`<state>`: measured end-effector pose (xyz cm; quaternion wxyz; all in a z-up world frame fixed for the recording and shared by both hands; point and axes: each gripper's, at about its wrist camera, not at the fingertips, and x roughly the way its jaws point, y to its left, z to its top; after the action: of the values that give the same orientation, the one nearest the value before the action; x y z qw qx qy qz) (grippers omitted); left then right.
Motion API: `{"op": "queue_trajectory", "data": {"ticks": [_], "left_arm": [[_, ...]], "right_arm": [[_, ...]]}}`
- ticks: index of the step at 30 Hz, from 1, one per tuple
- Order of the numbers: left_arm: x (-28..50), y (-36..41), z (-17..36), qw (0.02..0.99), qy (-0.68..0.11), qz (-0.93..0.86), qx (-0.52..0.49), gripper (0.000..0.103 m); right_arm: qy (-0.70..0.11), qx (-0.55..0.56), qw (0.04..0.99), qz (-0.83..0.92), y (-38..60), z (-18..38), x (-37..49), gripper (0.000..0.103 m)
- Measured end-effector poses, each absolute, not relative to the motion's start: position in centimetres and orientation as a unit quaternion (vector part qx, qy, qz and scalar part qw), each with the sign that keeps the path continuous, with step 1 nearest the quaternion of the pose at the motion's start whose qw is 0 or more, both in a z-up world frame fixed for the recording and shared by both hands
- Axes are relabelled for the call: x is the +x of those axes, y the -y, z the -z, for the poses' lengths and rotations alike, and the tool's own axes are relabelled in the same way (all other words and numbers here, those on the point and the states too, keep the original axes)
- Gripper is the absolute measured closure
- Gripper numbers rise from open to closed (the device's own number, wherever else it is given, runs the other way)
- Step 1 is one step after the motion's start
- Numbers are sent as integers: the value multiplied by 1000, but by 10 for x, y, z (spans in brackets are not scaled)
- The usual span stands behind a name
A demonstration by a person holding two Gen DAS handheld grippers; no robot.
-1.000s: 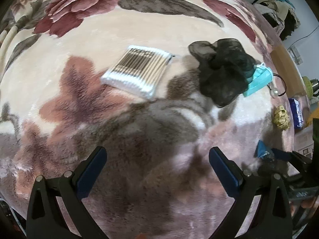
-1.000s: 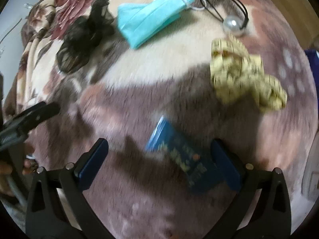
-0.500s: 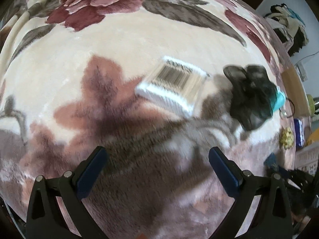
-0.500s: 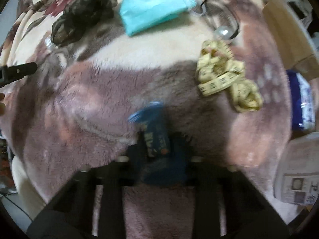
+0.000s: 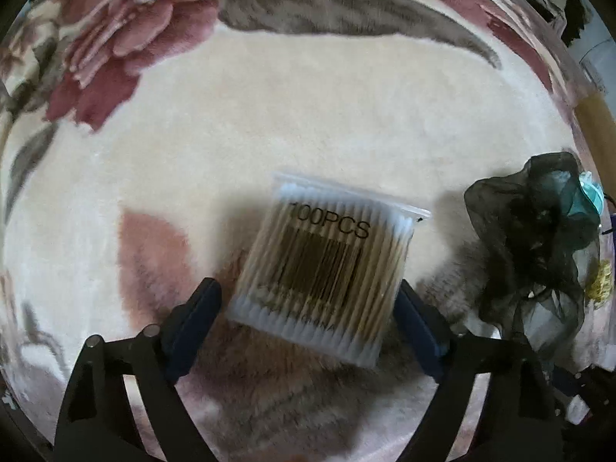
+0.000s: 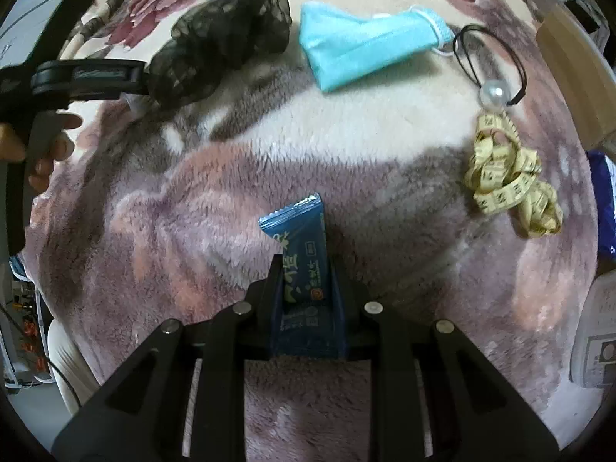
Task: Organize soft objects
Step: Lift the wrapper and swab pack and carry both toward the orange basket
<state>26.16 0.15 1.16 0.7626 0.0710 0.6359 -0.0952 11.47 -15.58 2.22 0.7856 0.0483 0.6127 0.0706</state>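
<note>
A clear pack of cotton swabs (image 5: 327, 261) marked 100PCS lies flat on the floral fleece blanket (image 5: 308, 96). My left gripper (image 5: 307, 288) points down over it with the pack between its closing jaws; the right pad meets the pack's edge and a thin gap shows at the left pad. A black mesh scrunchie (image 5: 535, 238) lies to the pack's right. My right gripper (image 6: 305, 269) is shut on a blue sachet (image 6: 300, 238) that sticks out ahead of the fingers. Beyond it lie the scrunchie (image 6: 227, 42), a blue face mask (image 6: 362, 46), a pearl hair tie (image 6: 494, 92) and a yellow tape measure (image 6: 508, 181).
The left tool's black frame (image 6: 88, 77) and a hand (image 6: 54, 146) show at the right wrist view's left edge. A wooden edge (image 6: 577, 65) borders the blanket at the far right. A dark blue packet (image 6: 606, 208) and printed paper (image 6: 596, 338) lie beyond it.
My left gripper has travelled to the swab pack and now straddles it with narrower jaws. My right gripper has shut on the blue sachet and shifted slightly.
</note>
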Motion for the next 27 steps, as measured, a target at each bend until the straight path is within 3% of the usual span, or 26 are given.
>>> {"op": "queue_trajectory", "data": {"ticks": [4,17,27], "left_arm": [[249,-7,-17,763,-638,86,60,23],[132,-14,-30,756,-644,114,29,24],[93,3,-13,746,-656,102,47,23]], "right_arm": [[-616,72,781,-66,160,-20,115,80],[-613,97,782,-60,174,-23,86,80],[-612,89,784,-51,167,-27,63,80]]}}
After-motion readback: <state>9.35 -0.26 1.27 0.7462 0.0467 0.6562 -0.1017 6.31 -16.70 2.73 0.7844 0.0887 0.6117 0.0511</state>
